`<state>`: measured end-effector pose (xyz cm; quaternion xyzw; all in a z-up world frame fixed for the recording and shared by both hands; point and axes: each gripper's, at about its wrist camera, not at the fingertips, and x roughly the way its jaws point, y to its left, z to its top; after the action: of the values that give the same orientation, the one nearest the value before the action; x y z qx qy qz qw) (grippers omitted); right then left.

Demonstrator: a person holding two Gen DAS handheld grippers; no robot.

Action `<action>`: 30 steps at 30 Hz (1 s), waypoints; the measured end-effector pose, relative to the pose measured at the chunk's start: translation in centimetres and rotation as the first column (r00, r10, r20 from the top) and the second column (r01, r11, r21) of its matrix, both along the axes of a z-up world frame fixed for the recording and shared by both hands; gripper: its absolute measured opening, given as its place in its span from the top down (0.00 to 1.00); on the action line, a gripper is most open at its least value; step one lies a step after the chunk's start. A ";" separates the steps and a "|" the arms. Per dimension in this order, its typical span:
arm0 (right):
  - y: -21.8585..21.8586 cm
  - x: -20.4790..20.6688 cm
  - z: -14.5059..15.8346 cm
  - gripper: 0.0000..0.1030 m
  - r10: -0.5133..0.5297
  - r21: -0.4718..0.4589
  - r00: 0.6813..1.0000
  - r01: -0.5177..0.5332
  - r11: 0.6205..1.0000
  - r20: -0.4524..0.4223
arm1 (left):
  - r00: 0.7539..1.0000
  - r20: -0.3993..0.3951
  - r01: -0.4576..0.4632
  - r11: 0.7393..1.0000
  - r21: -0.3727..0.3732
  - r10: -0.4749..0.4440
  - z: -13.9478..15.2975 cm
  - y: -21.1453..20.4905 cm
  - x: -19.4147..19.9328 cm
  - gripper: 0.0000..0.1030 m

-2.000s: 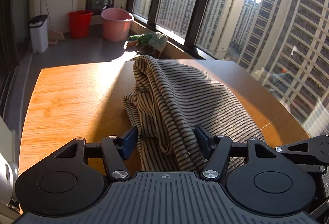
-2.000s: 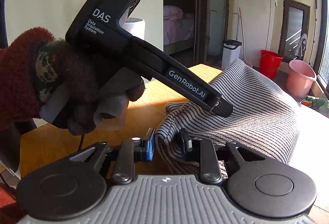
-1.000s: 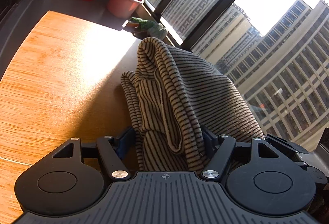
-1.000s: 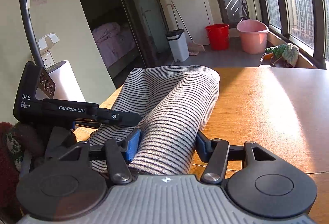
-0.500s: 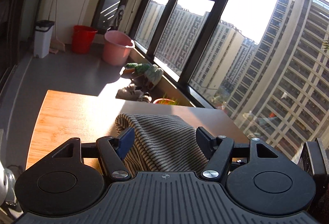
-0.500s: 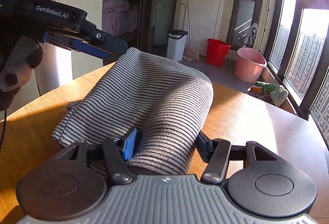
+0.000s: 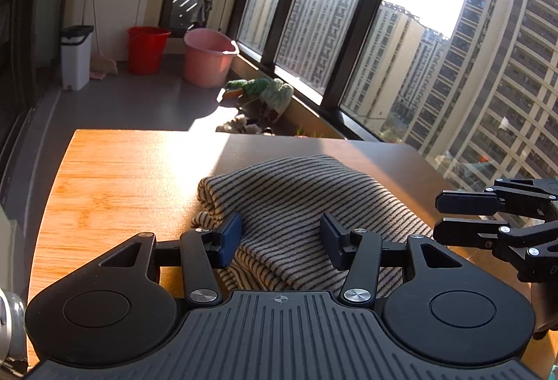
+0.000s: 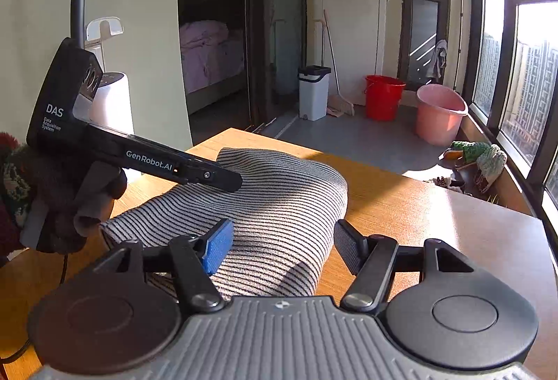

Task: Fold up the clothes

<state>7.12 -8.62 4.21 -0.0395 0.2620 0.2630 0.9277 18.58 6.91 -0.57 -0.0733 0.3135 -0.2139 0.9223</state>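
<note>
Left claw (image 7: 280,240) closing around folds of striped cloth (image 7: 296,191), pads not yet pressing. Right claw (image 8: 282,247) closing too, cloth between. Soft, light, floppy, likely to slide apart. Heaped at near edge of worktop (image 7: 115,170). Best pinched at bunched near edge.

I see the garment (image 7: 300,205) lying on the surface (image 7: 115,177) with my left tongs (image 7: 280,235) and right tongs (image 8: 282,247) each straddling its near edge, two buckets (image 8: 383,97) on the floor behind.
</note>
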 end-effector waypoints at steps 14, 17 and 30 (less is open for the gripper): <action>1.7 7.1 -2.5 0.62 -0.078 -0.029 0.991 0.076 0.997 -0.107 | 1.000 0.005 0.003 0.998 -0.061 -0.003 -1.3 1.7 -0.6 0.46; 0.9 3.4 -1.5 0.55 -0.020 0.008 0.997 0.021 1.000 -0.076 | 1.000 0.003 -0.007 0.997 -0.076 0.008 -1.4 1.9 -0.6 0.46; 2.0 -1.7 -4.5 0.28 -0.027 -0.097 0.999 0.031 0.995 0.043 | 0.997 -0.063 -0.064 0.981 -0.182 0.053 0.0 3.2 -5.9 0.46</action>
<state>5.41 -6.58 -0.26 -0.0867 0.2556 0.2352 0.9337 12.68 10.15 -0.57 -0.1733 0.3166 -0.2124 0.9081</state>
